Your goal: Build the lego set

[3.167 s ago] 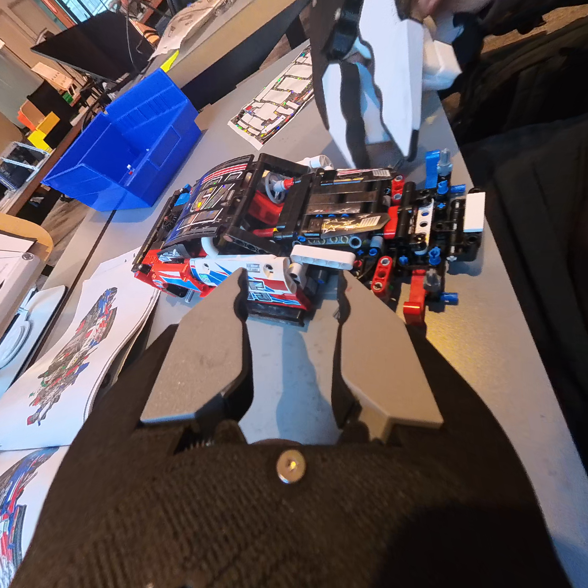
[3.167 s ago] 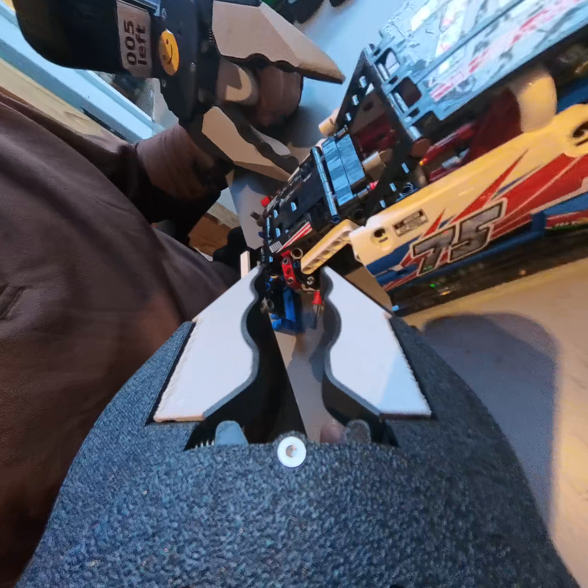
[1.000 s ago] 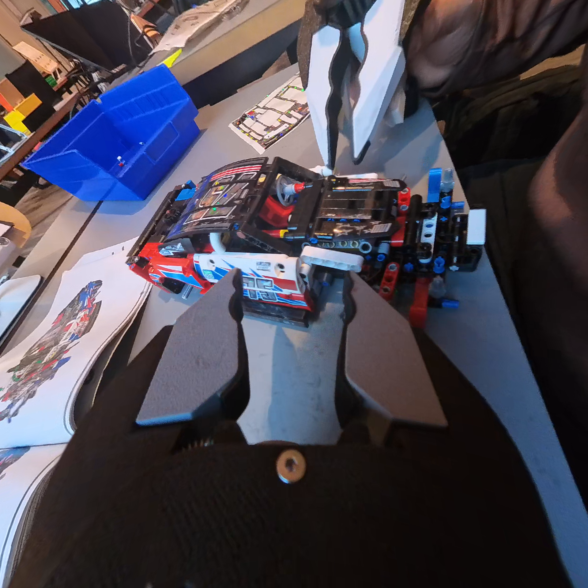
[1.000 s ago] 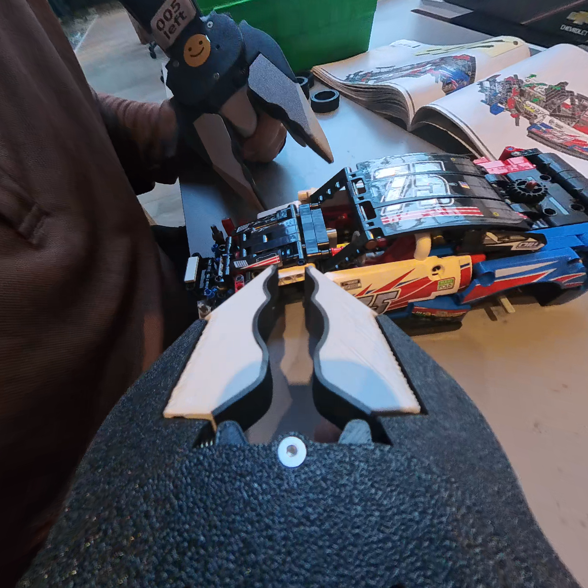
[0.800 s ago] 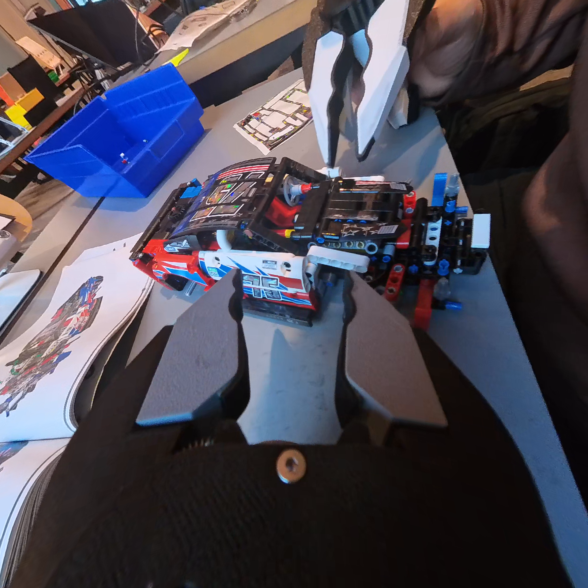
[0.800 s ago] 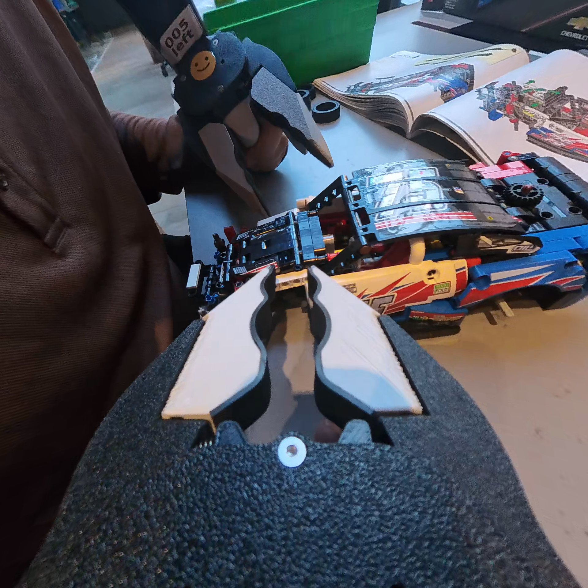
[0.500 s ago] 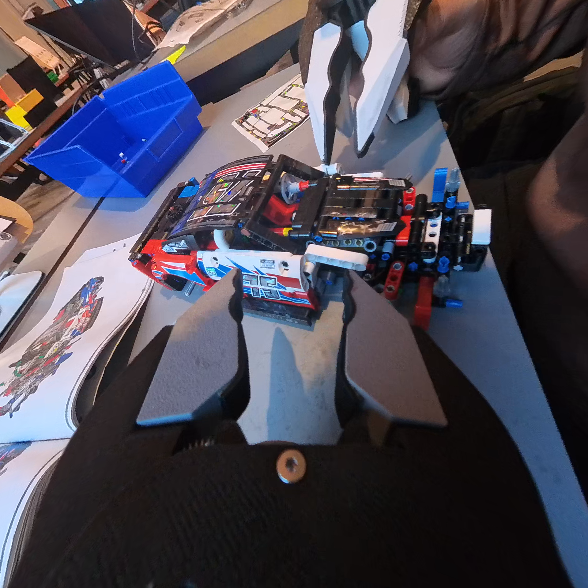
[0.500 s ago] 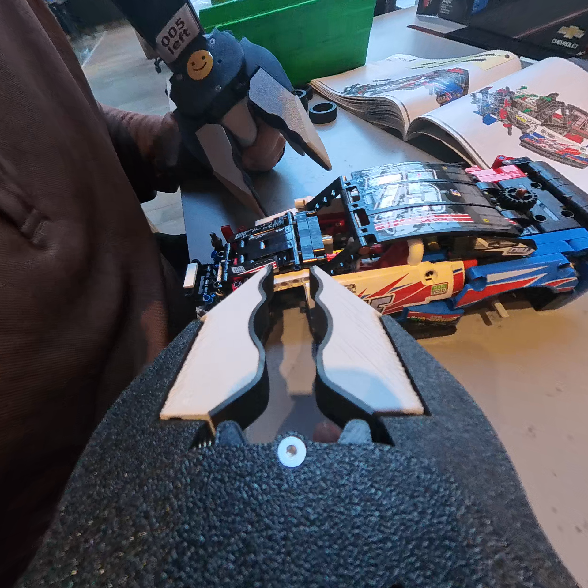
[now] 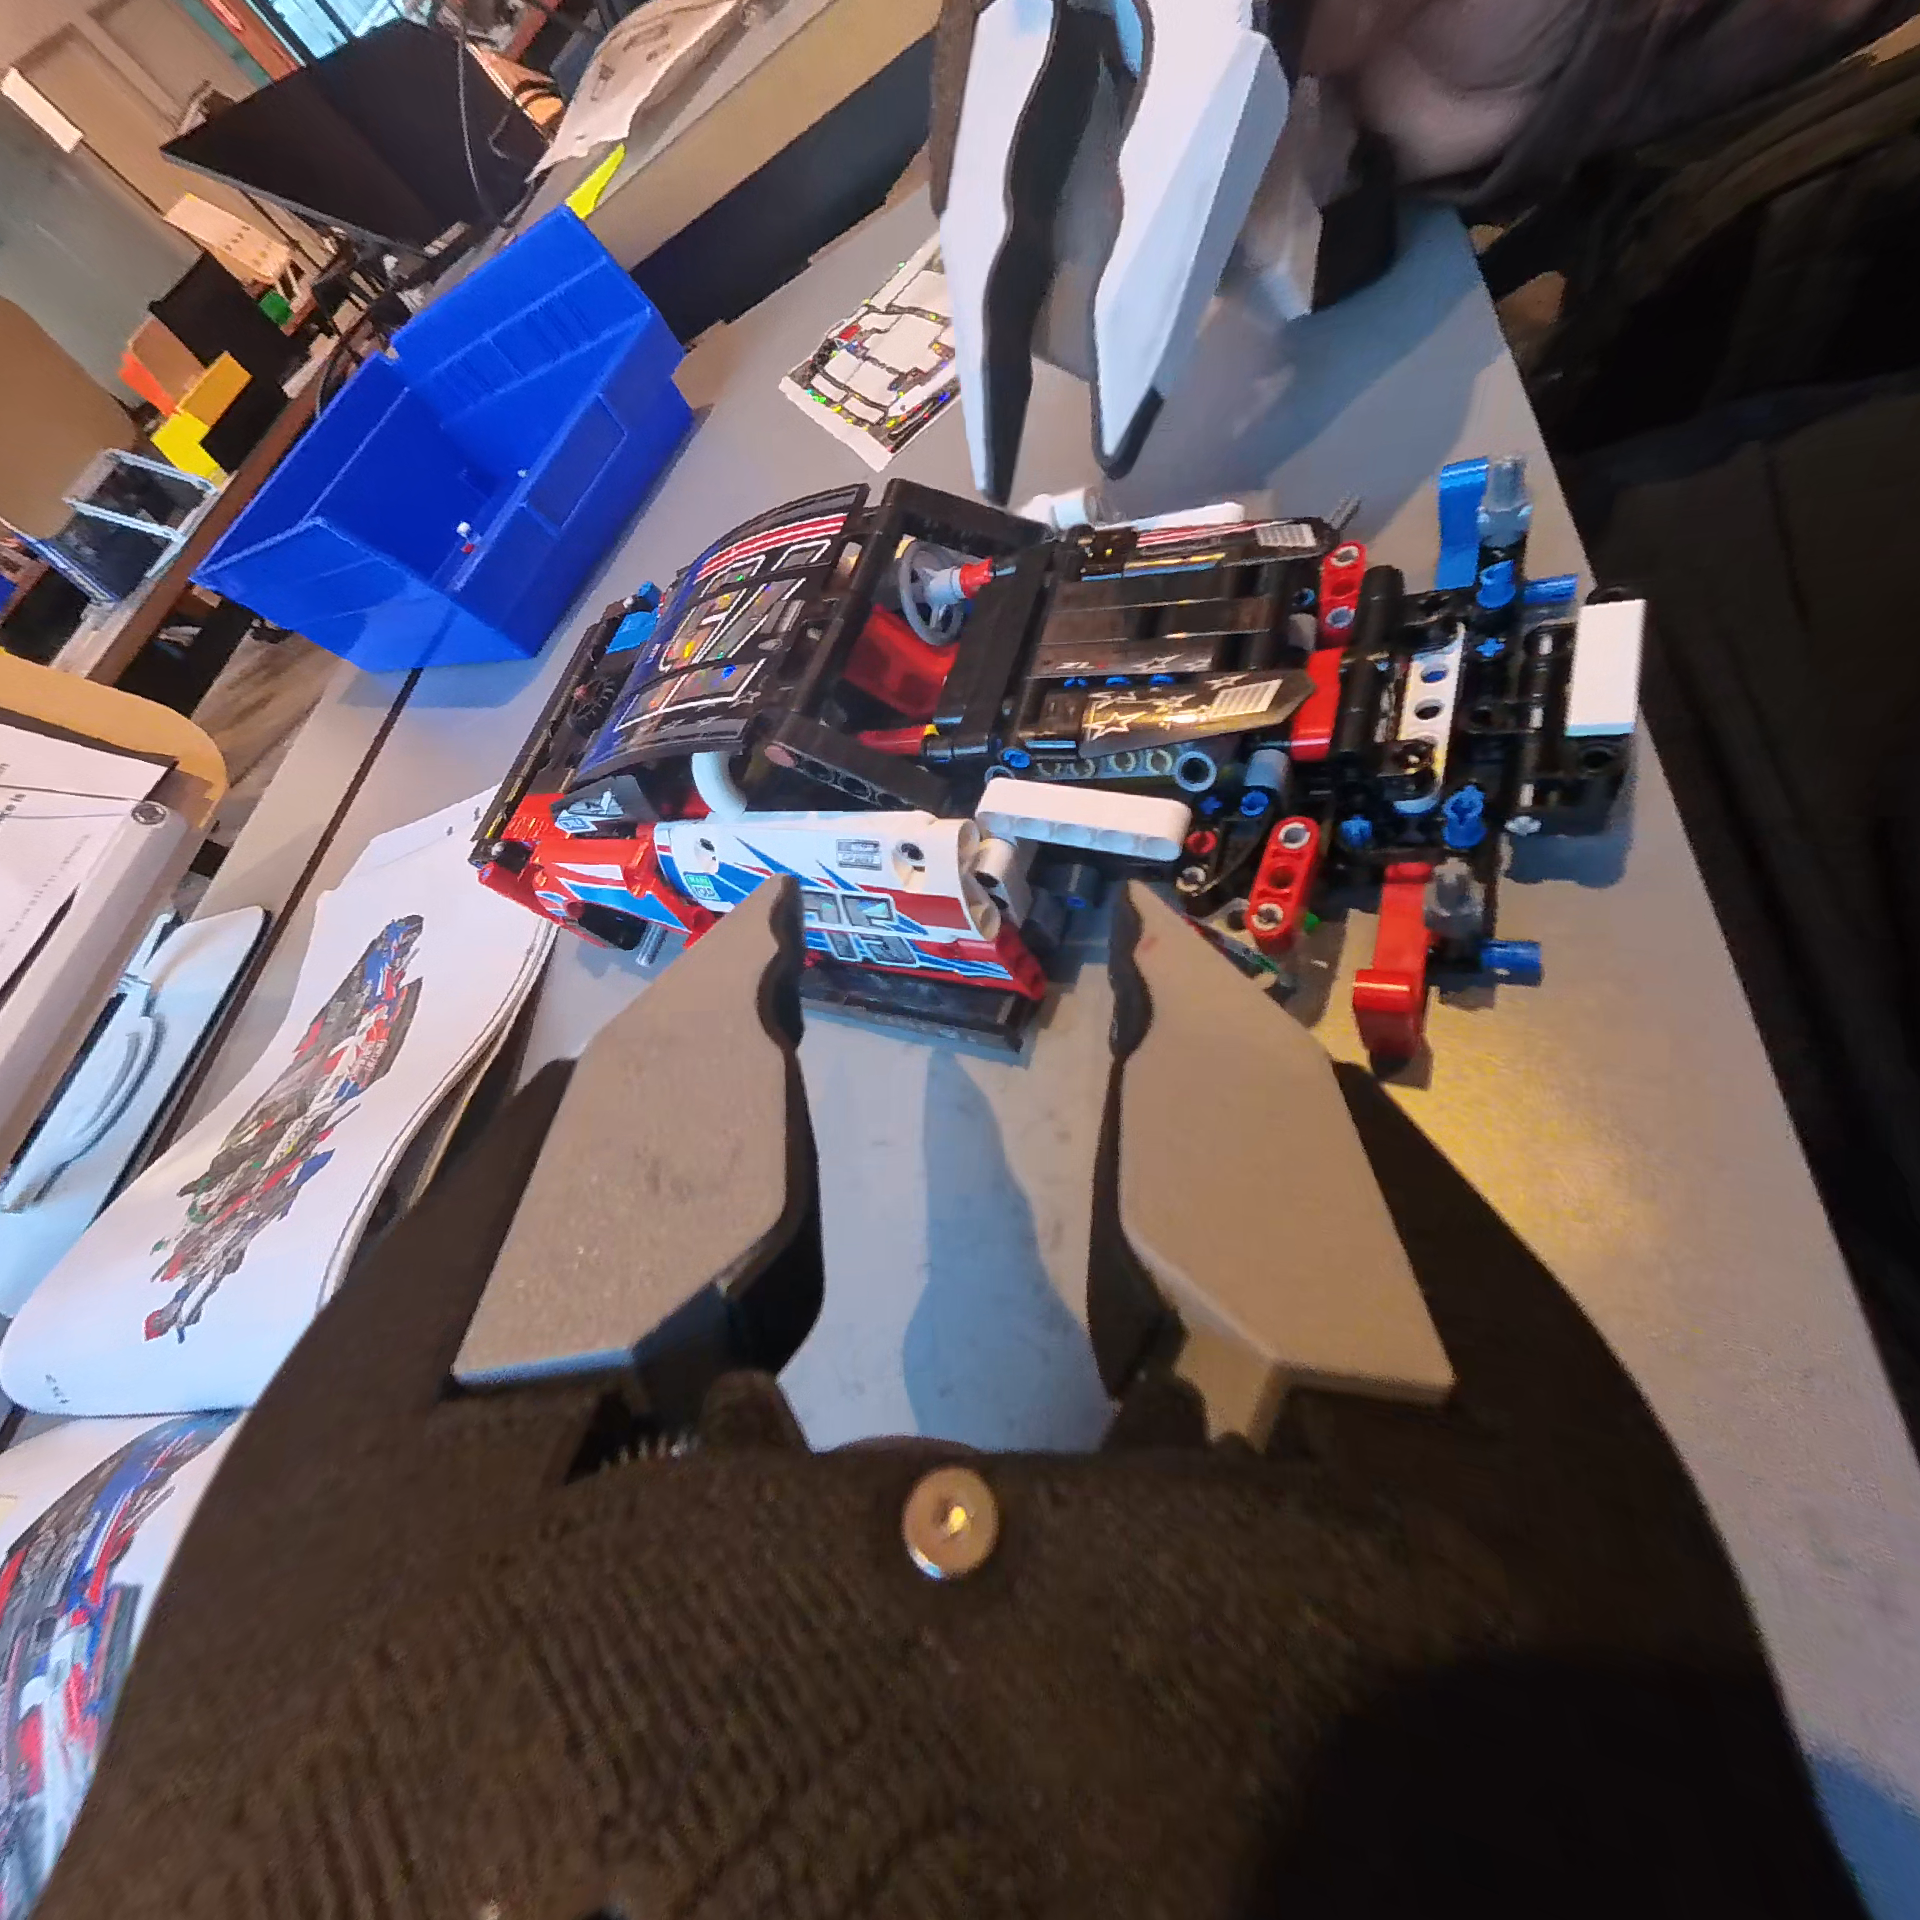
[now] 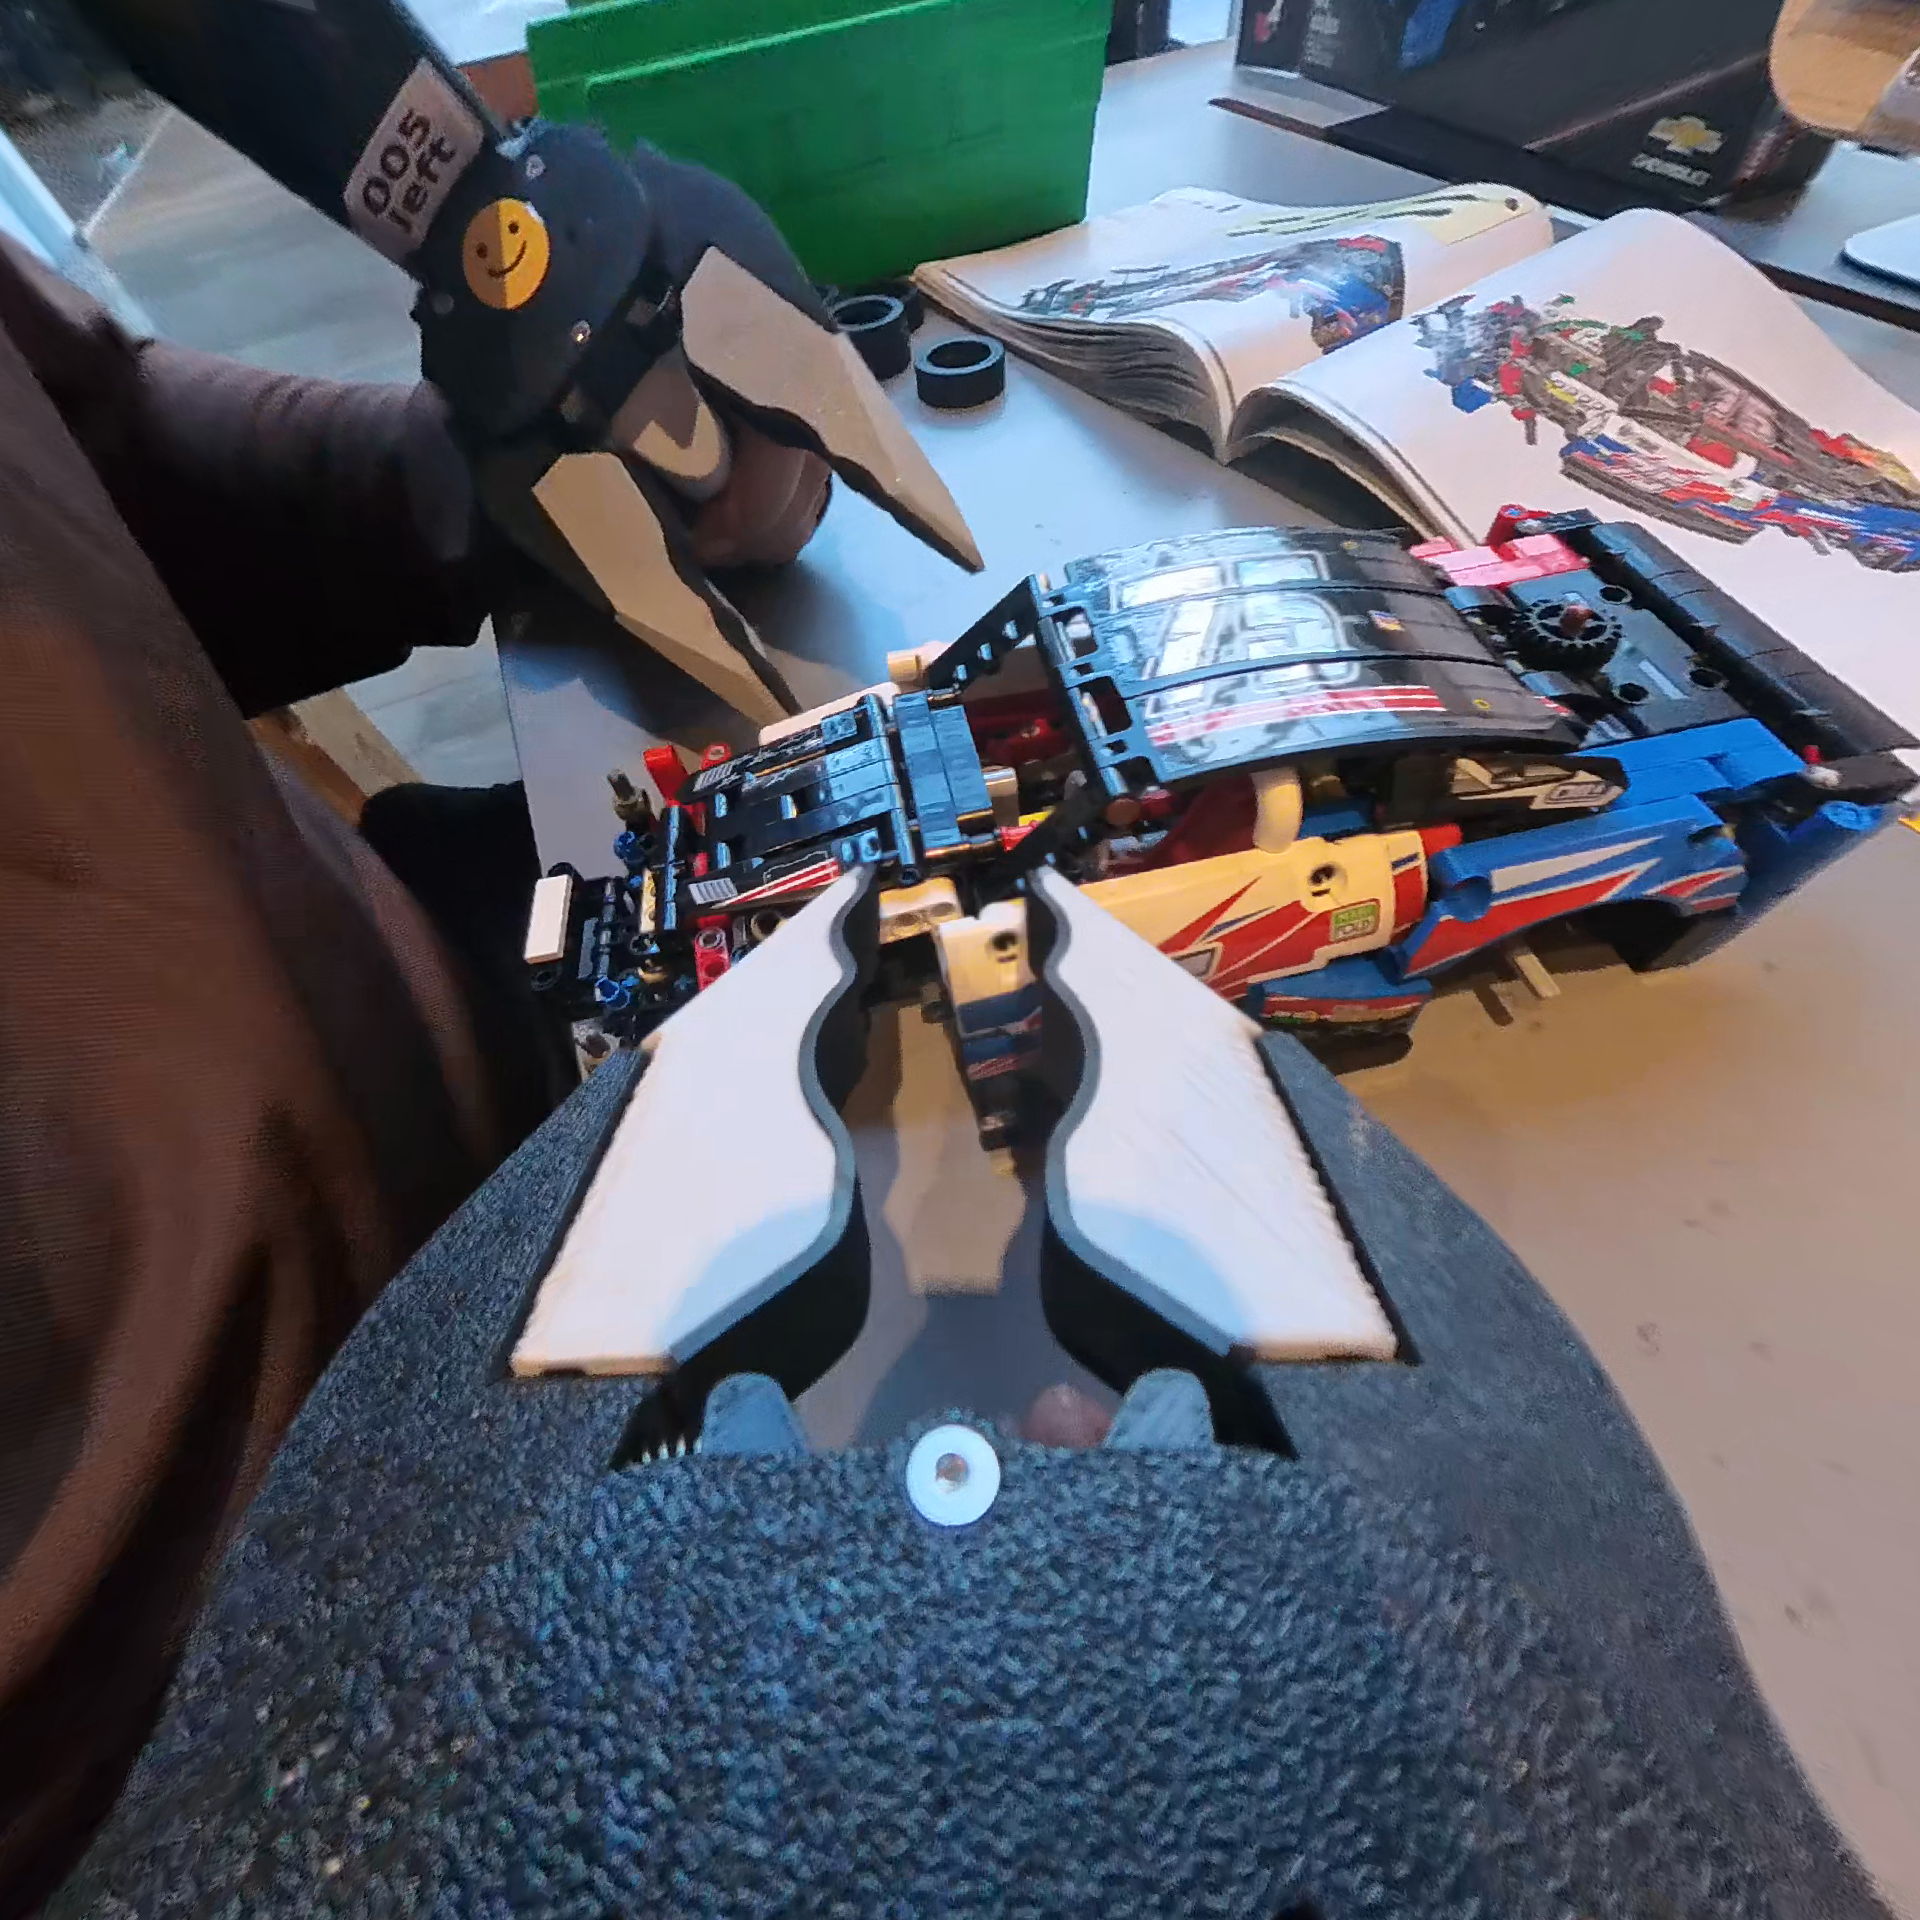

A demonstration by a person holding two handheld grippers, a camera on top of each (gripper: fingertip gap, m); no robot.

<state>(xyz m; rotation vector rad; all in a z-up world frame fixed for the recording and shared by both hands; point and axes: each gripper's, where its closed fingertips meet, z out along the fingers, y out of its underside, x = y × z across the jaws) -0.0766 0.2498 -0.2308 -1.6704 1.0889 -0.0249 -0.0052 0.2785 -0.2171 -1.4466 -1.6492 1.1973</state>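
The lego race car point(image 9: 727, 675), with a black roof, red-white-blue sides and a bare black front frame with red and blue pins, lies on the grey table point(image 9: 1507, 1195). My left gripper point(image 9: 951, 914) is open and empty, just short of the car's near side. My right gripper point(image 10: 948, 883) is open at the car's other side, near where the hood meets the cabin. A small white, blue and red panel piece point(image 10: 982, 951) stands between its fingers without a visible grip. The car point(image 10: 1299, 644) and my left gripper point(image 10: 878, 636) also show in the right wrist view. My right gripper point(image 9: 1055, 473) hangs over the car's far side.
A blue bin point(image 9: 447, 499) and a sticker sheet point(image 9: 883, 374) lie beyond the car. An open instruction book point(image 10: 1455, 343) lies beside it. A green bin point(image 10: 831, 125) and black tyres point(image 10: 961, 369) sit farther back. A person's brown sleeve point(image 10: 208, 935) fills the table edge.
My right gripper has opened wider over the last half second, and the small panel piece now shows between its fingers. My left gripper has stayed open and hardly moved.
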